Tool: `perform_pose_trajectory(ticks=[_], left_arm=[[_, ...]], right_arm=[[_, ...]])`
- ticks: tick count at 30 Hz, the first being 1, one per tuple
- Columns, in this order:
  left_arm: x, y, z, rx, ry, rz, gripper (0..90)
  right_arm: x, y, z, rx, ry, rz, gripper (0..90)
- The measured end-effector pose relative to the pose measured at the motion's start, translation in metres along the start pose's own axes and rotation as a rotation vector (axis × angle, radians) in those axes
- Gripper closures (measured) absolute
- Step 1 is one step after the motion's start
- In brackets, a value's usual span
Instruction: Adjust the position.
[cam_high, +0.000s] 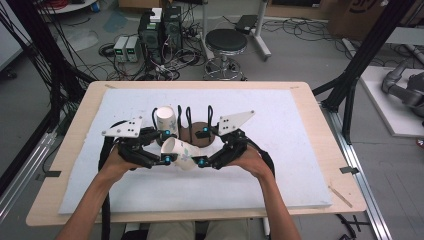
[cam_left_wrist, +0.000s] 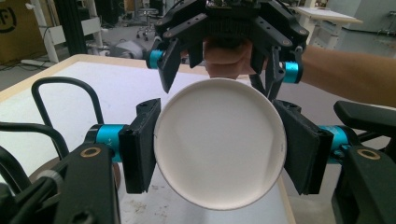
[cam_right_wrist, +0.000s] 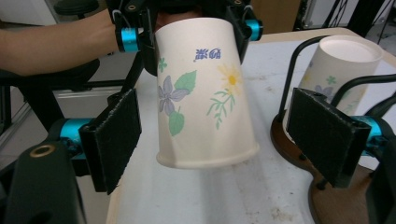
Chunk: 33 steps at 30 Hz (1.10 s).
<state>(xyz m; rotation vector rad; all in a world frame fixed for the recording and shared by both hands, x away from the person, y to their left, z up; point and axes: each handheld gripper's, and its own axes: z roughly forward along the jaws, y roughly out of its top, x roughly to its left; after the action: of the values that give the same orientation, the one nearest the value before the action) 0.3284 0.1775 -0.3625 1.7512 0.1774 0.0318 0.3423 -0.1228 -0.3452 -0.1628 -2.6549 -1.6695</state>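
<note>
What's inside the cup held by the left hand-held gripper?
Cup faces bottom-first in the left gripper view, rim-down in the right gripper view; its inside is hidden. Left hand-held gripper clamps its sides.

I see my left gripper (cam_high: 164, 146) with jaws clamped tight, and my right gripper (cam_high: 202, 148) facing it with jaws spread wide, both forearms angled inward.
</note>
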Motion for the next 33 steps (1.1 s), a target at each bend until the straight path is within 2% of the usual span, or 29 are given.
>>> perform_pose_trajectory(ticks=[16,23,26,33], left_arm=[[-0.003,0.002,0.002,0.005,-0.011,0.011,36.0],[-0.006,0.006,0.003,-0.001,-0.025,0.019,36.0],[-0.006,0.007,0.002,-0.004,-0.028,0.023,36.0],[-0.006,0.009,0.001,-0.017,-0.032,0.026,36.0]], right_arm=[[0.002,0.003,0.017,0.022,0.037,-0.017,18.3],[0.002,0.003,0.024,0.026,0.053,-0.018,18.3],[0.003,0.003,0.026,0.034,0.074,-0.009,18.3],[0.003,0.003,0.032,0.041,0.082,-0.013,18.3]])
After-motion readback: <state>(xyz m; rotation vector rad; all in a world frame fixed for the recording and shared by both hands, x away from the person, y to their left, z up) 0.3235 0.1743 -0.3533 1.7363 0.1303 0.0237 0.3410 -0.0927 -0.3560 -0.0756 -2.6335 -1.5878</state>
